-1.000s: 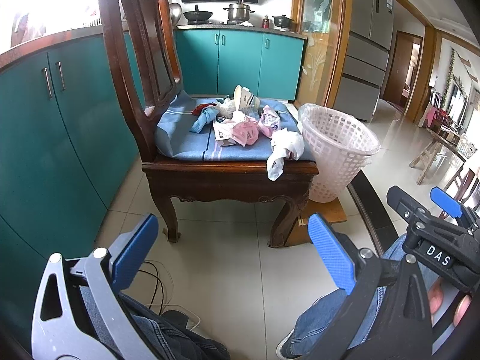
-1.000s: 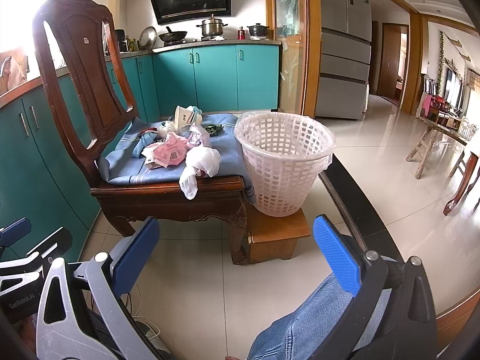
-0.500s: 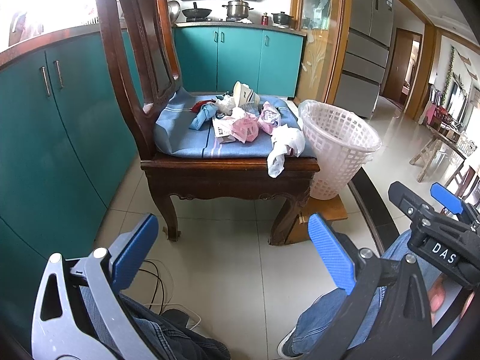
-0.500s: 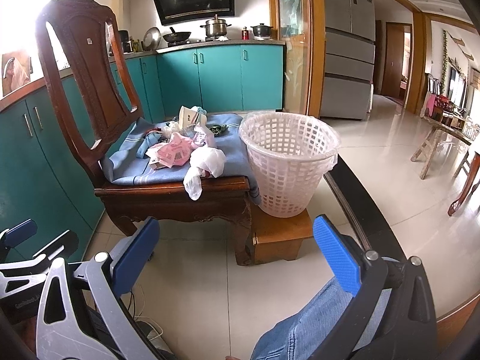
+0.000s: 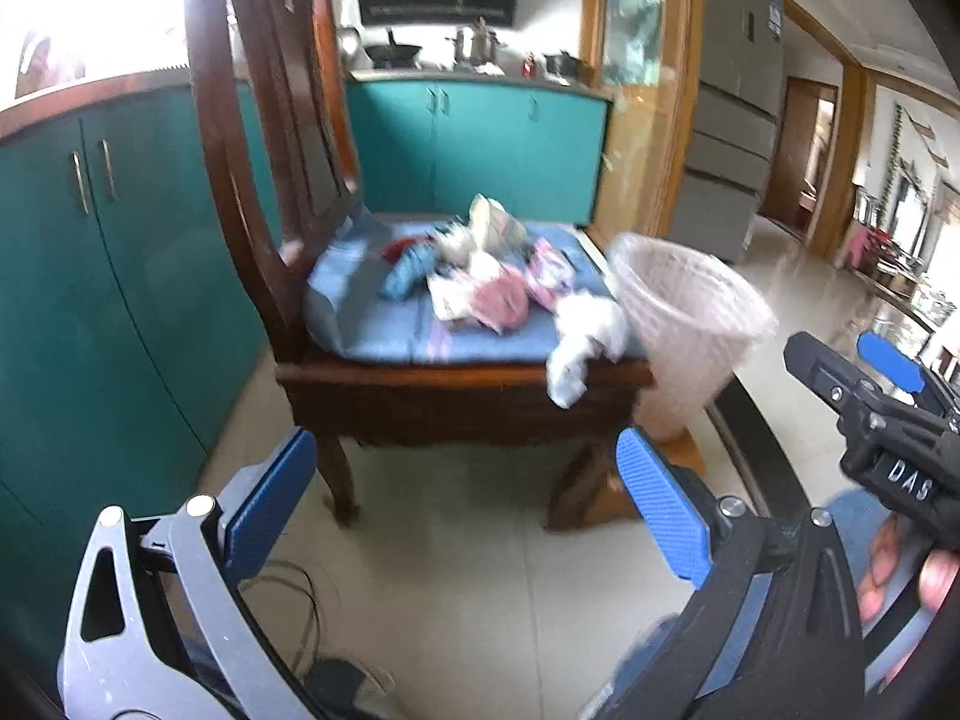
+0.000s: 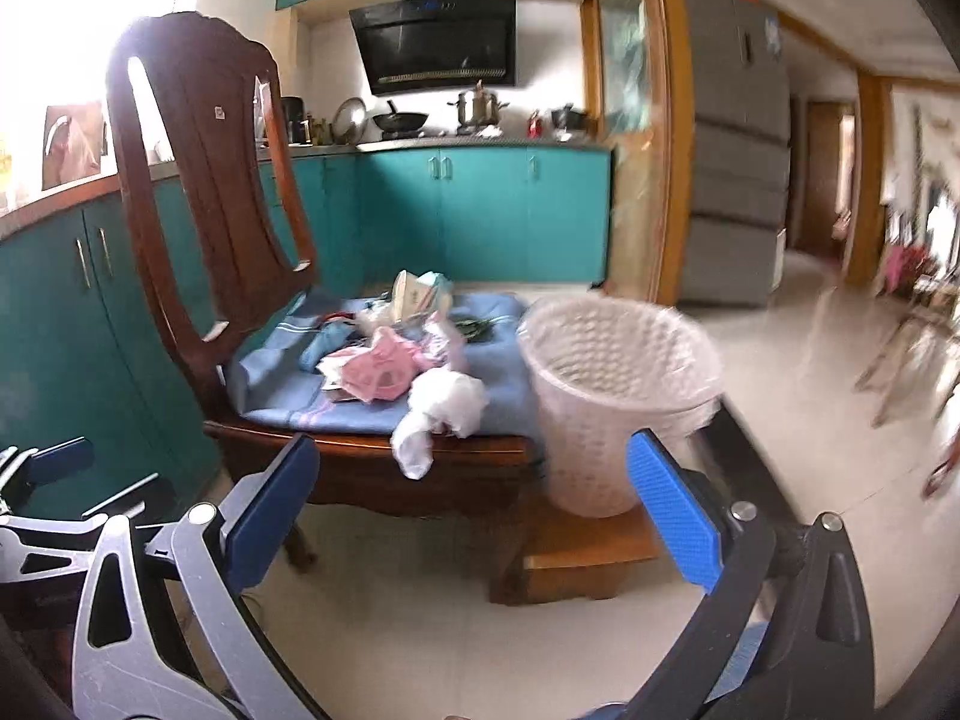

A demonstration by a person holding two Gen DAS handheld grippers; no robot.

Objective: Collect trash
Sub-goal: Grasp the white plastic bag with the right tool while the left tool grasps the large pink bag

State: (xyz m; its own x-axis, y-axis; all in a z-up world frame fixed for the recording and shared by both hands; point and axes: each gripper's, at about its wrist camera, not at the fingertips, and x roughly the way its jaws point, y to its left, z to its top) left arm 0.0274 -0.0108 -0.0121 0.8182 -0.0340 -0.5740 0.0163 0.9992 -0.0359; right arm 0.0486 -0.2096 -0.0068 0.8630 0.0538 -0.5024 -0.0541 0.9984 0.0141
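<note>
approach stage — nothing collected yet
left claw (image 5: 462, 498) and right claw (image 6: 474, 495) both wide open, empty; next: close on white crumpled bag (image 6: 447, 408) at chair (image 6: 372, 456) edge, beside basket (image 6: 618, 408).

— Where could a claw pass?

— Over the bare floor (image 6: 420, 618) in front of the chair (image 6: 372, 468); the seat's front edge is open to approach.

— And what blocks?

— The tall chair back (image 6: 204, 192) closes the seat's left side, the teal cabinets (image 5: 90, 276) wall off that flank, and the white basket (image 6: 612, 396) on its wooden stool (image 6: 588, 546) stands just beside the seat's right edge. A cable (image 5: 300, 606) lies on the floor nearby.
</note>
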